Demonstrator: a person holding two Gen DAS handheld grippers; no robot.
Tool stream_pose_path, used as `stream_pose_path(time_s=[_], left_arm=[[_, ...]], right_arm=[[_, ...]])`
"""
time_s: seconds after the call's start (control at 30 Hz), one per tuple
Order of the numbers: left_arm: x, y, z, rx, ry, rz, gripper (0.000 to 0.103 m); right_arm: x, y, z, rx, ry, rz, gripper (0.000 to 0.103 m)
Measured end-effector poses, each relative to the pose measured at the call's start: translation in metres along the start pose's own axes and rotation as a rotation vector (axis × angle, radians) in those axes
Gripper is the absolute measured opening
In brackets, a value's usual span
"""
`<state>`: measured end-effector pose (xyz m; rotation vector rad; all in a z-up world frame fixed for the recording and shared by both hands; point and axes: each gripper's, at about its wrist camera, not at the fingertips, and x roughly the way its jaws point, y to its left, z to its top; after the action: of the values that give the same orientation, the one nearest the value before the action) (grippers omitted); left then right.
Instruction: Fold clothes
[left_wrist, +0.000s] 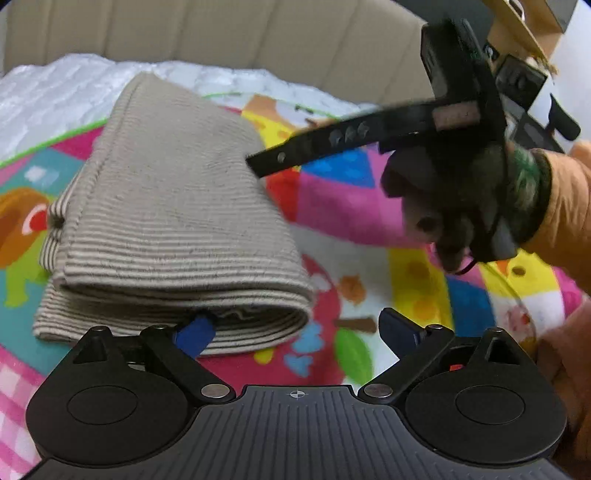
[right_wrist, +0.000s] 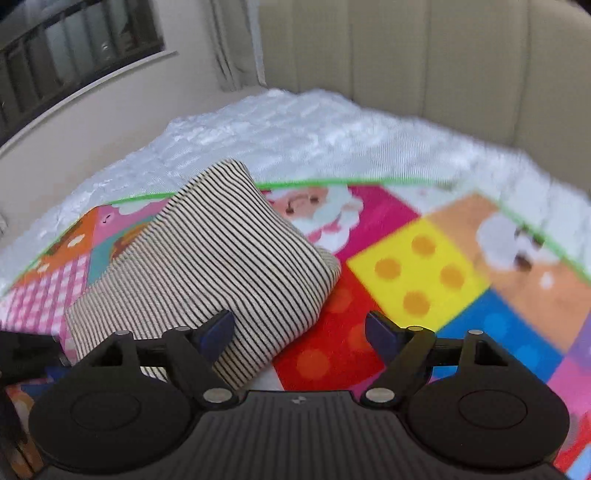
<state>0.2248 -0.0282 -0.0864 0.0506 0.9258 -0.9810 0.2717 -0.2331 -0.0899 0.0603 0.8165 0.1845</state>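
Blue-padded fingertips of the left gripper (left_wrist: 299, 332) stood wide apart and held nothing; the left-hand pad lay against, or just in front of, the near rolled edge of the folded striped garment (left_wrist: 173, 229), though whether it actually touched could not be told. From that gripper the garment lay at about eleven o'clock, its long axis running from the near fold away toward twelve, narrowing as it went across the colourful play mat (left_wrist: 354, 206) toward the white bedding (left_wrist: 74, 81) at the back. In the right wrist view, the right gripper (right_wrist: 299, 332) also stood well open with nothing clamped, one pad overlapping the garment's near right corner and the other over bare mat; there the bundle lay at ten to eleven o'clock, its rounded fold facing two o'clock. Seen from the left camera, the right tool reached in from three o'clock in a gloved hand (left_wrist: 454, 206), its finger tip just off the garment's right edge. I judged the left gripper the nearer, being squarely at the fold; the garment looked already folded over several layers, so any coming move would probably start from that near edge.
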Motion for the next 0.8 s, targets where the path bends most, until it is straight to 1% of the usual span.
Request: stream_pose_path(time_s=[0.07, 0.1, 0.13, 0.17, 0.2, 0.27, 0.3, 0.33, 0.37, 0.4, 0.5, 0.63, 0.67, 0.73, 0.8], left_arm=[[-0.02, 0.011, 0.004, -0.039, -0.037, 0.004, 0.098], [-0.031, 0.018, 0.006, -0.062, -0.062, 0.011, 0.099], [-0.044, 0.029, 0.007, -0.101, -0.103, 0.03, 0.099], [-0.055, 0.04, 0.009, -0.152, -0.149, 0.07, 0.101], [-0.056, 0.05, 0.012, -0.199, -0.175, 0.128, 0.102], [-0.057, 0.068, 0.018, -0.29, -0.221, 0.248, 0.103], [-0.057, 0.077, 0.021, -0.336, -0.243, 0.308, 0.103], [-0.05, 0.083, 0.026, -0.35, -0.239, 0.358, 0.103], [-0.043, 0.086, 0.029, -0.354, -0.231, 0.383, 0.103], [-0.035, 0.089, 0.032, -0.351, -0.221, 0.384, 0.103], [-0.014, 0.092, 0.04, -0.333, -0.193, 0.376, 0.103], [-0.001, 0.093, 0.038, -0.352, -0.178, 0.342, 0.103], [0.002, 0.095, 0.036, -0.357, -0.178, 0.33, 0.103], [0.007, 0.096, 0.031, -0.367, -0.174, 0.298, 0.103], [0.008, 0.093, 0.022, -0.373, -0.168, 0.27, 0.101]], right_arm=[[-0.008, 0.007, -0.002, -0.011, -0.008, 0.02, 0.08], [-0.01, 0.009, -0.005, 0.005, 0.003, 0.042, 0.081], [-0.012, 0.008, -0.009, 0.051, 0.015, 0.076, 0.083], [-0.013, 0.007, -0.014, 0.097, 0.027, 0.109, 0.084], [-0.014, 0.006, -0.019, 0.144, 0.039, 0.142, 0.084], [-0.01, 0.002, -0.028, 0.273, 0.061, 0.177, 0.084], [-0.007, 0.001, -0.031, 0.325, 0.065, 0.184, 0.084], [-0.006, 0.0, -0.032, 0.351, 0.053, 0.17, 0.084], [-0.004, -0.001, -0.034, 0.377, 0.042, 0.156, 0.084], [-0.002, -0.001, -0.035, 0.401, 0.029, 0.142, 0.084], [0.001, -0.006, -0.028, 0.419, -0.028, 0.101, 0.083], [0.018, -0.015, -0.015, 0.435, -0.027, 0.086, 0.076], [0.022, -0.014, -0.013, 0.422, -0.024, 0.09, 0.074], [0.029, -0.011, -0.007, 0.379, -0.021, 0.106, 0.073], [0.034, -0.004, 0.0, 0.292, -0.018, 0.101, 0.073]])
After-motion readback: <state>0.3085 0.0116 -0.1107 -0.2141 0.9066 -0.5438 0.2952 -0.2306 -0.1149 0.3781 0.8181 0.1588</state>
